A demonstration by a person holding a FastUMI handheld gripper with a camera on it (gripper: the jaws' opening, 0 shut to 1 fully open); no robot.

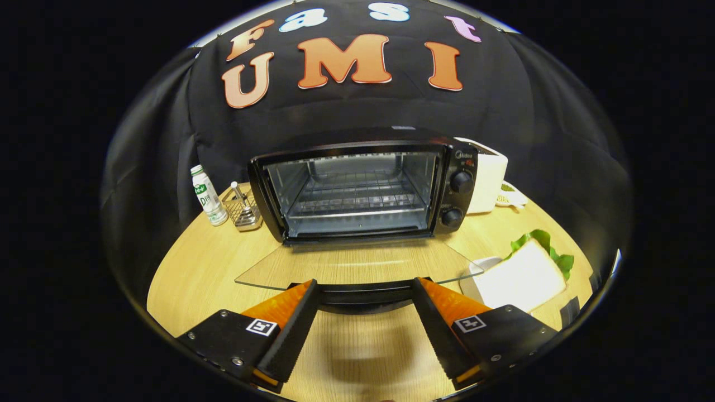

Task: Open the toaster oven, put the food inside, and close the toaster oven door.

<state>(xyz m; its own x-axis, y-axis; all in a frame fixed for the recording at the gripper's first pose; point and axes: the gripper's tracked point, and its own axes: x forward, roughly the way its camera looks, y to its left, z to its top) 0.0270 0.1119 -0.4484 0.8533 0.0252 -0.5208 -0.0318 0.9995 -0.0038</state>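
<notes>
Toaster oven (357, 190) door (352, 265) down; hand-held gripper (366, 290) wide apart, nothing held, handle (366, 295) btwn fingers.

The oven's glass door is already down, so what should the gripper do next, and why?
Probably swing toward the white sandwich with green lettuce on its plate beside the black toaster oven. The glass door lies flat open, the rack inside is bare, and the gripper has open jaws holding nothing.

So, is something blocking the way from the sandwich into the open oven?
Nothing visible does. The white-bread sandwich with green lettuce lies beside the lowered glass door of the black toaster oven, whose wire rack is bare. The gripper, jaws open, holds nothing.
</notes>
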